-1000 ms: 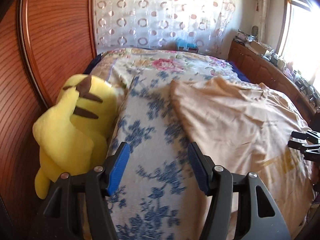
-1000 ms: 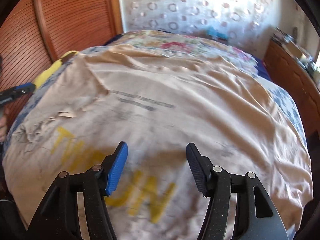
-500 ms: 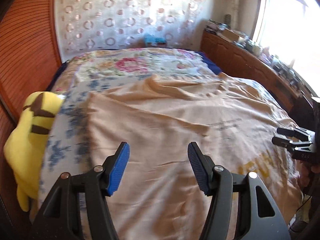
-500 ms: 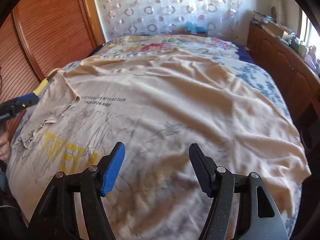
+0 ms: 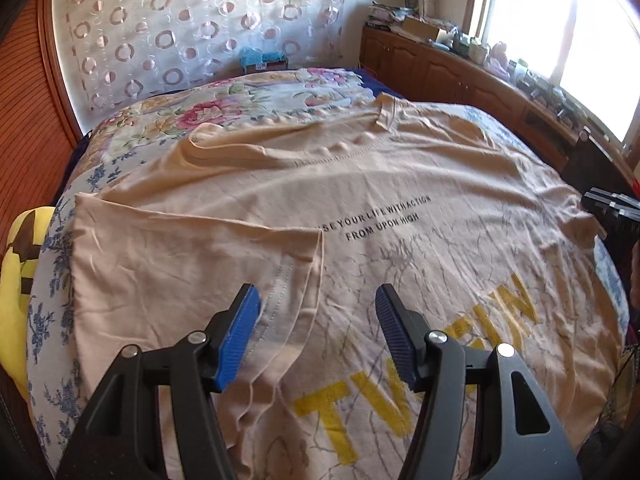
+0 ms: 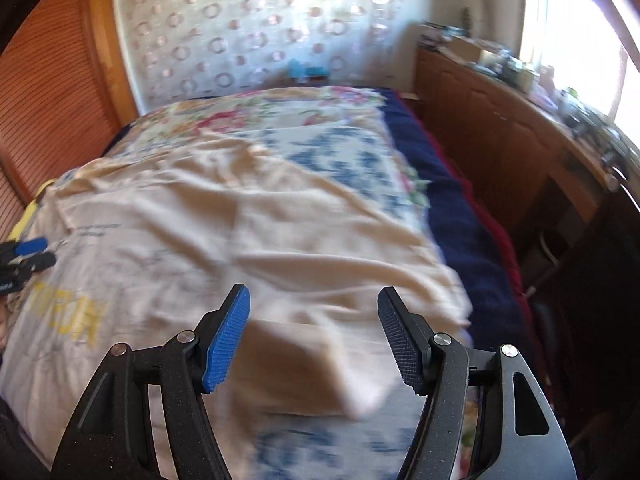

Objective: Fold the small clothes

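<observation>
A beige T-shirt (image 5: 380, 184) with black small print and big yellow letters lies spread face up on the bed; its left sleeve (image 5: 224, 264) is folded in over the body. My left gripper (image 5: 318, 320) is open and empty, hovering over that sleeve's edge. My right gripper (image 6: 314, 324) is open and empty above the shirt's right sleeve (image 6: 304, 368) near the bed's right side; this view is blurred. Each gripper shows in the other view, the right one (image 5: 612, 206) and the left one (image 6: 24, 258).
The bed has a blue floral sheet (image 5: 52, 300) and a flowered quilt (image 5: 224, 100) at the far end. A yellow plush toy (image 5: 18, 272) lies at the left edge by the wooden wardrobe (image 6: 52, 80). A wooden cabinet (image 5: 460, 68) with clutter runs along the right.
Both views have swung right. The left gripper moved from the plush and sheet over to the shirt's folded left sleeve. The right gripper moved from the shirt's middle toward its right sleeve.
</observation>
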Motion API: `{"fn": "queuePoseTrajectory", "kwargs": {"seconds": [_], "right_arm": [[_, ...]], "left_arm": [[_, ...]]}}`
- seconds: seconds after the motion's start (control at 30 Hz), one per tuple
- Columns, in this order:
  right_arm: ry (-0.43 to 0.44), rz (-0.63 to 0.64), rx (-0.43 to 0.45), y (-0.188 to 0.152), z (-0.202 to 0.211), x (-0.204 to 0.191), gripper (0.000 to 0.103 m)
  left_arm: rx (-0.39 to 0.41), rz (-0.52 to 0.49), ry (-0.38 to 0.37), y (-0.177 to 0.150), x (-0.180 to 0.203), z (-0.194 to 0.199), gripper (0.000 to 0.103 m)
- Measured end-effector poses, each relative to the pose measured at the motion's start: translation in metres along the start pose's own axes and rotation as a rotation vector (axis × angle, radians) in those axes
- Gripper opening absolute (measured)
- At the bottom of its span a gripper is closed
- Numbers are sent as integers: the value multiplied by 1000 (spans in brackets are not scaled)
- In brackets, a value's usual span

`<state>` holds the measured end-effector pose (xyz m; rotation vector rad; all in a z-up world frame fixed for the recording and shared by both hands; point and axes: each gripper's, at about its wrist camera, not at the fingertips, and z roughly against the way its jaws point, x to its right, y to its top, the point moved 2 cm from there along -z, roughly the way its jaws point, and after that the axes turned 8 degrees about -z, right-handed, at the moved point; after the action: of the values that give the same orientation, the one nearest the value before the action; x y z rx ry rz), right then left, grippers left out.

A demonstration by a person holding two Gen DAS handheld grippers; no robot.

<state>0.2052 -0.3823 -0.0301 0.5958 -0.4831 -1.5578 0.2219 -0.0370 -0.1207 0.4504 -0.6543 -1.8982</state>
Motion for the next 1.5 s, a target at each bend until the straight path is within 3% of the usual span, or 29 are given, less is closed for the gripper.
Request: {"fn": "queuePoseTrajectory", "kwargs": {"seconds": [0.27,0.53,0.73,0.83,0.9,1.0,1.1,1.3,1.5], "right_arm": [[-83,-82,-21,-1,-3,56,68],[-26,-158,-76,-5,-16,78,67],[36,-198,-104,-7,-22,81,54],[42,-191,-97,-4,-21,81,40],[29,-177,-88,-1,-20,81,24],[-1,-145,-66,3,-18,76,8],[2,-118,-34,8,-13,70,3],[49,-67,28,25,6,46,3],[185,55,88,49,32,-25,3]], "left_arm": [[16,-41,44,-5,7,-5,61],[16,-49,35,-6,8,-5,66],[15,-50,35,-4,9,-6,68],[14,-51,35,-4,9,-7,69],[14,-50,34,-4,9,-7,69],[15,-50,35,-4,10,-7,70],[15,-50,36,-4,10,-7,70],[15,-49,35,-4,9,-7,71],[15,-50,35,-4,9,-7,71]]}}
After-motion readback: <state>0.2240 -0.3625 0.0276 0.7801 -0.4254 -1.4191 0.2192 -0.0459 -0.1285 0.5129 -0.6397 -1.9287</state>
